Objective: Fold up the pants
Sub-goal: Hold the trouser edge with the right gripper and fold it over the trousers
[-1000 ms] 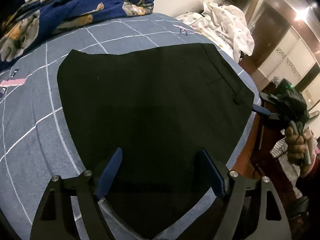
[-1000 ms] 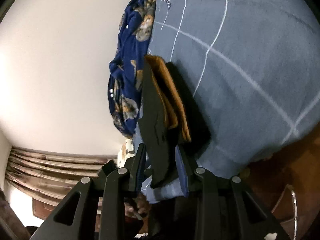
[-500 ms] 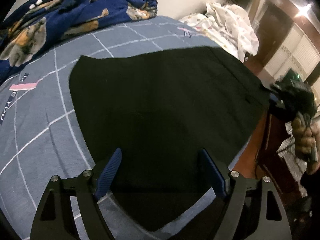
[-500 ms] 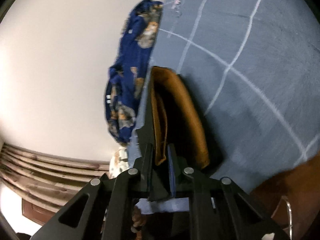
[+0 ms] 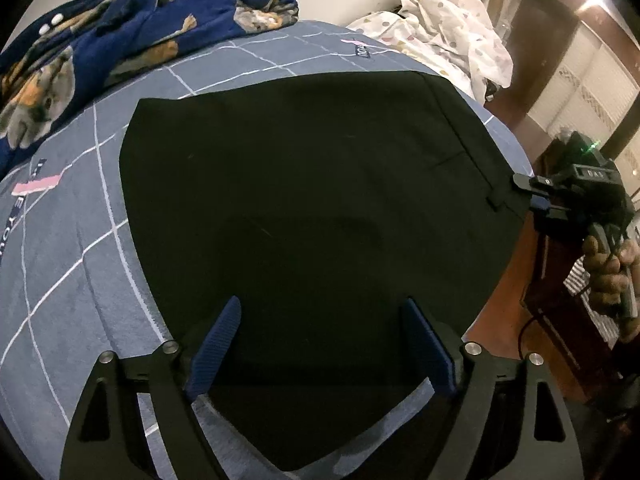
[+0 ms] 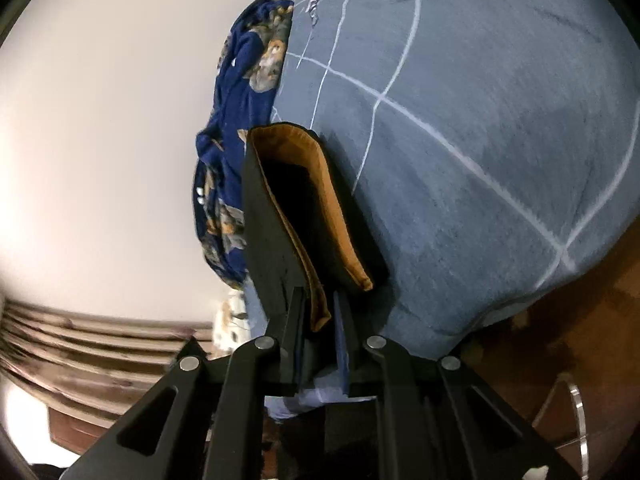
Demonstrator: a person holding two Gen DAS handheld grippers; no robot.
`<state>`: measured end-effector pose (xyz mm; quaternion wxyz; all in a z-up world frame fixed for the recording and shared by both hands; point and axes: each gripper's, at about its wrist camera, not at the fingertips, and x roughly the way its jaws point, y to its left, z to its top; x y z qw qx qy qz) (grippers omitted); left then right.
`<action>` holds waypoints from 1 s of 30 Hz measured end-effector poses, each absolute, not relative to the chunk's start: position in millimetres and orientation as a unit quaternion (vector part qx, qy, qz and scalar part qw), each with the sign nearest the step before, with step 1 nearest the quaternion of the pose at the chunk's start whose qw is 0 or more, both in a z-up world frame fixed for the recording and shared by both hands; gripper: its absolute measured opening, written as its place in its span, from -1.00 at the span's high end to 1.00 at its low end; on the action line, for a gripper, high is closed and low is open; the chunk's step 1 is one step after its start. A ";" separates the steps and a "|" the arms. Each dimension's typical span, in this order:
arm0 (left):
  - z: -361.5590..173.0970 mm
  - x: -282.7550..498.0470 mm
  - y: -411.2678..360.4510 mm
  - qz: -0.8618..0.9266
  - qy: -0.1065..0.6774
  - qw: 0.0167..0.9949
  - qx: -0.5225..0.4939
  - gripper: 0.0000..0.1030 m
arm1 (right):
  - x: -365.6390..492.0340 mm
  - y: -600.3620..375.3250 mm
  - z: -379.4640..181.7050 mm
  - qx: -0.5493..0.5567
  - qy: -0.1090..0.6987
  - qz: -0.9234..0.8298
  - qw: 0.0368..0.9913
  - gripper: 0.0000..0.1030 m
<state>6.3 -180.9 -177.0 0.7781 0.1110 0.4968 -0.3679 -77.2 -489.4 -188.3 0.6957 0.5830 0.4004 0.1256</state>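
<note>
Lying flat across the near edge of the blue checked bed (image 5: pixel 60 280), the black pants (image 5: pixel 312 200) sit beneath the left gripper (image 5: pixel 324 344), its fingers spread apart; the right gripper (image 6: pixel 320 316) clamps their orange-lined waistband at the bed's right edge.

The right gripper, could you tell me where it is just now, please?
In the left wrist view the right gripper is at the far right, off the bed's edge, shut on the waistband corner of the pants.
</note>
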 end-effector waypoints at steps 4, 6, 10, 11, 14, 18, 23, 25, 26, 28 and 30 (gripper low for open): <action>-178.7 8.0 -179.2 -0.369 0.500 0.778 0.098 -0.66 | -77.4 -487.8 -175.6 0.552 0.404 0.116 0.720 0.57; -178.4 8.0 -179.1 -0.369 0.501 0.777 0.096 -0.67 | -80.9 -492.8 -166.0 0.527 0.405 0.093 0.741 0.57; -178.3 9.1 -179.7 -0.369 0.502 0.776 0.092 -0.68 | -81.5 -503.6 -157.4 0.496 0.406 0.066 0.765 0.02; -178.2 9.2 -179.7 -0.369 0.502 0.777 0.093 -0.68 | -80.1 -506.1 -160.2 0.508 0.403 0.077 0.758 -0.02; -177.9 9.0 -180.0 -0.369 0.502 0.777 0.093 -0.68 | -76.7 -507.6 -169.0 0.536 0.400 0.102 0.736 -0.44; -178.7 8.9 -179.4 -0.368 0.503 0.776 0.094 -0.69 | -65.9 -497.8 -170.4 0.528 0.410 0.119 0.734 -0.50; -179.4 9.7 -179.4 -0.368 0.504 0.776 0.092 -0.72 | -56.2 -474.9 -149.3 0.457 0.429 0.129 0.769 -0.13; -180.2 9.8 -178.7 -0.367 0.506 0.776 0.088 -0.74 | -54.4 -467.2 -140.9 0.413 0.441 0.117 0.789 0.29; -180.2 10.0 -178.9 -0.367 0.506 0.775 0.087 -0.75 | -53.8 -465.3 -139.2 0.397 0.446 0.112 0.794 0.42; -180.2 9.7 -179.0 -0.367 0.507 0.775 0.088 -0.75 | -51.0 -465.5 -142.5 0.385 0.457 0.111 0.794 0.43; -180.2 9.6 -179.3 -0.368 0.506 0.775 0.089 -0.75 | -48.8 -467.6 -145.0 0.389 0.454 0.125 0.792 0.41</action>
